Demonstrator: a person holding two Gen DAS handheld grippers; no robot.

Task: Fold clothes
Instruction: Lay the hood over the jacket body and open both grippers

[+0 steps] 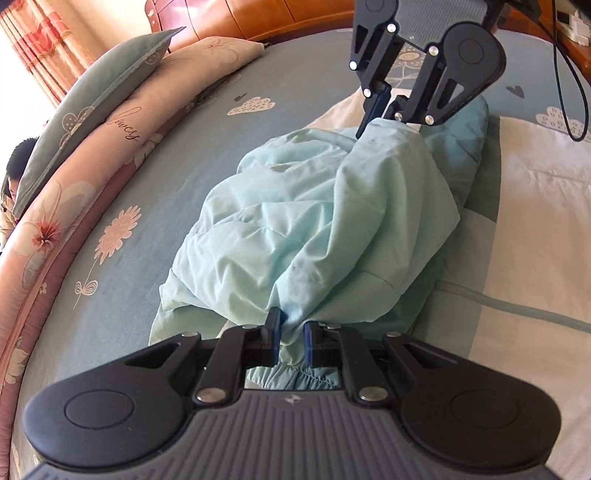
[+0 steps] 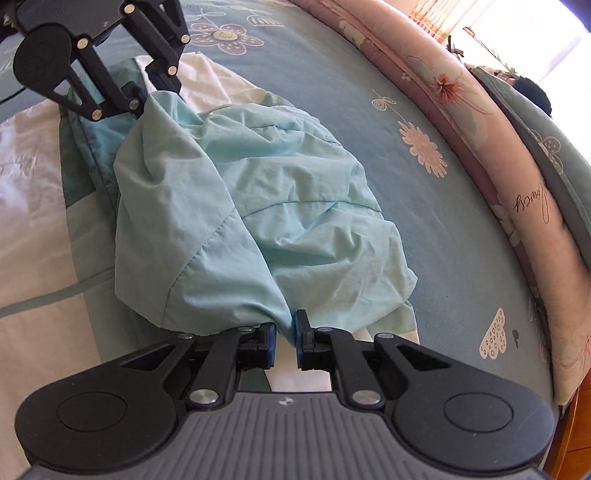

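A crumpled light teal garment [image 1: 303, 221] lies heaped on the bed, stretched between my two grippers. In the left wrist view my left gripper [image 1: 291, 328] is at the near end, shut on a bunched fold of it, with an elastic hem [image 1: 295, 380] showing below the fingers. My right gripper [image 1: 384, 110] grips the far end from above. The right wrist view is the mirror image. There the right gripper [image 2: 286, 332] pinches a gathered edge of the garment [image 2: 258, 206], and the left gripper [image 2: 142, 98] holds the opposite end at the upper left.
The bed sheet [image 1: 166, 155] is blue-grey with flower prints. A white and teal blanket [image 1: 535, 221] lies under part of the garment. A rolled pink quilt [image 1: 74, 192] and a grey pillow [image 1: 92, 96] line one edge, below a wooden headboard [image 1: 258, 18]. A person's head [image 1: 22, 158] shows beyond the quilt.
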